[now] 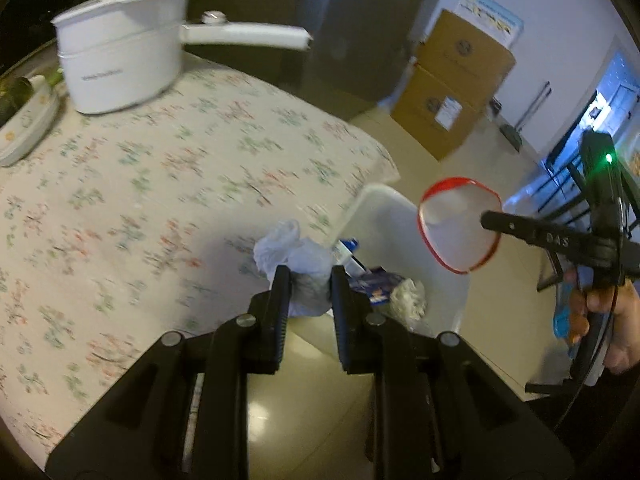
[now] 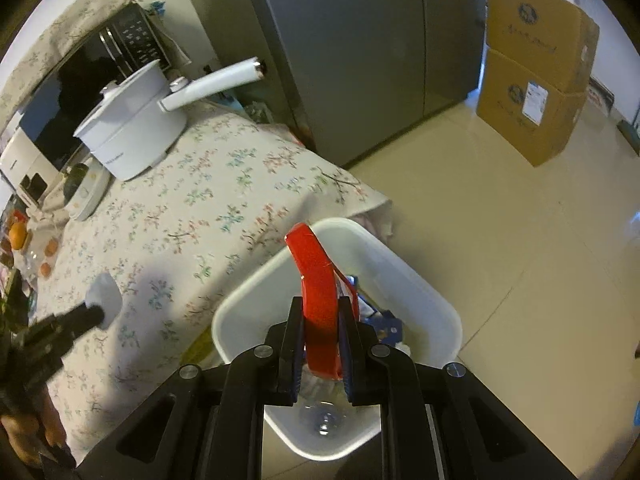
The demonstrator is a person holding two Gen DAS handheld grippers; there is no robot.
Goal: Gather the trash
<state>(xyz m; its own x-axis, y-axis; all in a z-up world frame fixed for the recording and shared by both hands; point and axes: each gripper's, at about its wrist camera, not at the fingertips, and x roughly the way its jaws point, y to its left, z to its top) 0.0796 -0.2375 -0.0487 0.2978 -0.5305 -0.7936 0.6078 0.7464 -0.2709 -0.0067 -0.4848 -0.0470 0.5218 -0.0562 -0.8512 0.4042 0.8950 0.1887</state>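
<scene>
Left gripper (image 1: 306, 280) closed on a crumpled white tissue (image 1: 294, 254), fingers (image 1: 280, 292) pressed against both sides of it. Tissue held in the air at the bench (image 1: 160, 200) edge, just beside the white trash bin (image 1: 384, 208) and not yet over its opening. Same tissue visible in the right wrist view (image 2: 105, 294) at the tip of the left gripper (image 2: 90, 314), above the flowered cloth, near the bin (image 2: 420, 276).

Right gripper (image 2: 320, 340) closed on a red paper cup (image 2: 316, 292), fingers (image 2: 294, 344) squeezing its wall flat. Cup held directly above the bin opening, its red rim toward the far edge of the bin. In the left wrist view, cup (image 1: 460, 224) turned with its white inside to the camera, red rim bent out of round, at the right gripper (image 1: 492, 220) tip, above and just past the far side of the bin.

Inside the bin: blue and white wrappers (image 1: 374, 284), crumpled white paper (image 1: 408, 298), a clear plastic cup (image 2: 322, 420) at the bottom.

Bin on the floor, touching the bench corner. On the bench, well apart from the bin, a white pot (image 2: 132, 136) with a long handle; next to the pot, a shallow dish (image 2: 86, 196). Two stacked cardboard boxes (image 2: 536, 80) on the floor, far behind the bin.
</scene>
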